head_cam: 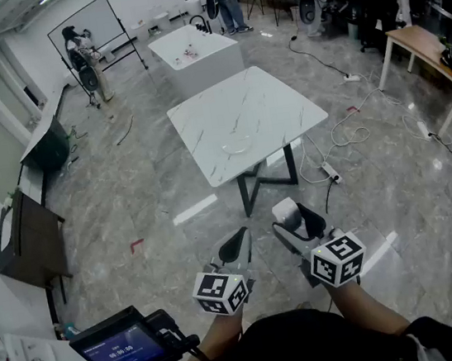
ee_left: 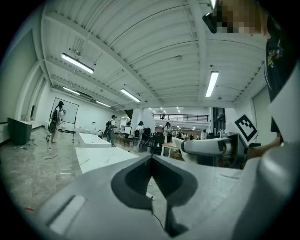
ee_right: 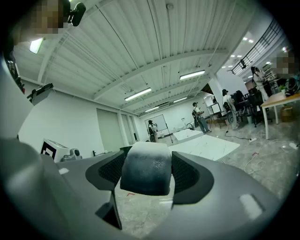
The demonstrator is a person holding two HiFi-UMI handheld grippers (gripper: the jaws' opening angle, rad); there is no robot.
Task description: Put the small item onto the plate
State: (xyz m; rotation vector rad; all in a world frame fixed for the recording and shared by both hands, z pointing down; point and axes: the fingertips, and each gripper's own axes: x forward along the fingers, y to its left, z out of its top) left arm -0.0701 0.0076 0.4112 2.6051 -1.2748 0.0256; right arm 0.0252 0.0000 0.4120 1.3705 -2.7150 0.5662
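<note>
My right gripper (head_cam: 295, 219) is shut on the small item (head_cam: 286, 210), a rounded white-and-grey piece. In the right gripper view the small item (ee_right: 146, 169) fills the gap between the dark ribbed pads (ee_right: 186, 174). My left gripper (head_cam: 238, 245) hangs beside it with nothing in it, and in the left gripper view its jaws meet at the tips. A clear glass plate (head_cam: 239, 143) lies on the white marble table (head_cam: 201, 125), well ahead of both grippers. Both grippers are held over the floor, short of the table.
A second white table (head_cam: 196, 54) stands farther back, with a whiteboard (head_cam: 92, 27) and several people beyond. Cables and a power strip (head_cam: 331, 172) lie on the floor right of the marble table. A dark desk (head_cam: 30, 240) stands at the left, a wooden table (head_cam: 424, 43) at the right.
</note>
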